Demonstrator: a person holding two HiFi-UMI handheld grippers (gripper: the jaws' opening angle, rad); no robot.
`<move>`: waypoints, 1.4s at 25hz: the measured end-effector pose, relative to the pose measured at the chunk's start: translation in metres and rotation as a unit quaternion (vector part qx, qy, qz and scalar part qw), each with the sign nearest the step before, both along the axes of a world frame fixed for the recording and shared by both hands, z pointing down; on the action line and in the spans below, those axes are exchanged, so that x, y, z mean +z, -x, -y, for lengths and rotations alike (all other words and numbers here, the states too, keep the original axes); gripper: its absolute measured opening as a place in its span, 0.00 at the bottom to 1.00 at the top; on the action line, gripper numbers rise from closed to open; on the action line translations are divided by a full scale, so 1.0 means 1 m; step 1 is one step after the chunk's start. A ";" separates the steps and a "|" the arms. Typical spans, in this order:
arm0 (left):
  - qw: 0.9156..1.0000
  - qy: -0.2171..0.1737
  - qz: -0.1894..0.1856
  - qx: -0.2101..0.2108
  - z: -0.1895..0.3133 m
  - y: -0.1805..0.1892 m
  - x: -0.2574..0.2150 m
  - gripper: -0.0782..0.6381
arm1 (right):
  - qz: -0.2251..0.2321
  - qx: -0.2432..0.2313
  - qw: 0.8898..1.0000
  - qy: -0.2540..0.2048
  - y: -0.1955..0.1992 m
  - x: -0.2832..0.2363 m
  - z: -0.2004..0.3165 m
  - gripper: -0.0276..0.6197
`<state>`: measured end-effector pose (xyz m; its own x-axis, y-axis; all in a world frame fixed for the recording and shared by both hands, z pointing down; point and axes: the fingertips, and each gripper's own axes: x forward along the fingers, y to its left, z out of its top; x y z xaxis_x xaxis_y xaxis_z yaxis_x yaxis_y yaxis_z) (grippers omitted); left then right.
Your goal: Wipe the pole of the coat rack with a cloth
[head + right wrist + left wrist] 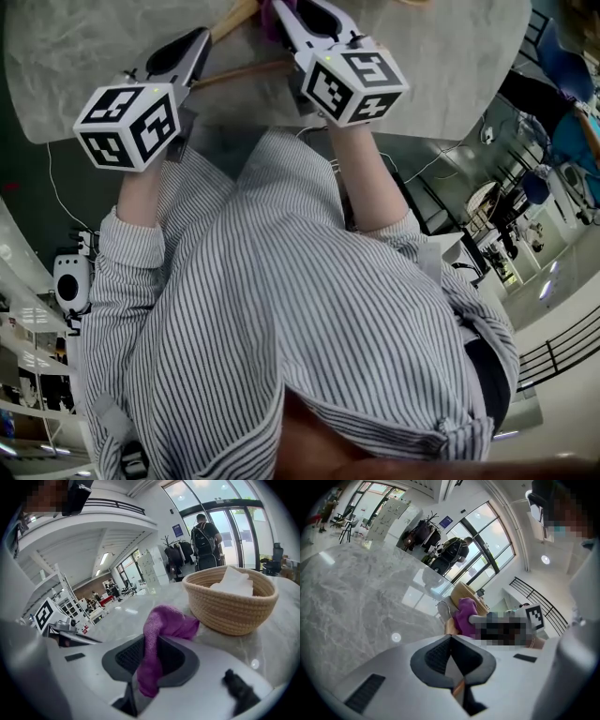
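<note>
A thin wooden pole (234, 19) of the coat rack lies over the grey marble table (84, 56) at the top of the head view. My left gripper (200, 39) is shut on it; in the left gripper view a sliver of wood shows in the seam of the shut jaws (451, 637), and the wooden pole (449, 627) carries on beyond them. My right gripper (286, 9) is just right of it, shut on a purple cloth (161, 625) that bunches above the jaws (154, 639). The purple cloth (464, 615) sits close against the pole.
A woven basket (229, 604) holding something white (233, 581) stands on the table just beyond the right gripper. A second wooden rod (246, 71) runs between the grippers. My striped-shirt torso (281, 328) fills the lower head view. People and hung coats are far off.
</note>
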<state>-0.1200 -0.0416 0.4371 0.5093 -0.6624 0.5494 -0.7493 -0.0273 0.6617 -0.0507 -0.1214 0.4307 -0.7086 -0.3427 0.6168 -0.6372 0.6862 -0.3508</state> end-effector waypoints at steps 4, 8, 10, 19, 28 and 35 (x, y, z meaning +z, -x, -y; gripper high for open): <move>1.000 0.003 0.004 -0.008 -0.008 0.007 0.001 0.12 | -0.003 -0.007 1.000 -0.002 0.002 -0.001 -0.005 0.18; 1.000 0.003 0.010 -0.014 -0.010 0.009 0.000 0.12 | -0.003 -0.014 1.000 -0.005 0.001 -0.002 -0.006 0.18; 1.000 0.003 0.013 -0.016 -0.012 0.008 0.001 0.12 | -0.002 -0.018 1.000 -0.004 0.001 -0.001 -0.007 0.18; 0.999 0.009 0.022 -0.035 -0.037 0.022 0.007 0.12 | 0.002 -0.039 0.999 -0.002 0.015 0.001 -0.029 0.18; 0.998 0.014 0.031 -0.058 -0.051 0.034 0.009 0.12 | 0.004 -0.065 0.998 0.002 0.027 0.001 -0.049 0.18; 0.995 0.020 0.035 -0.086 -0.062 0.043 0.012 0.12 | 0.005 -0.089 0.996 0.010 0.032 0.005 -0.065 0.18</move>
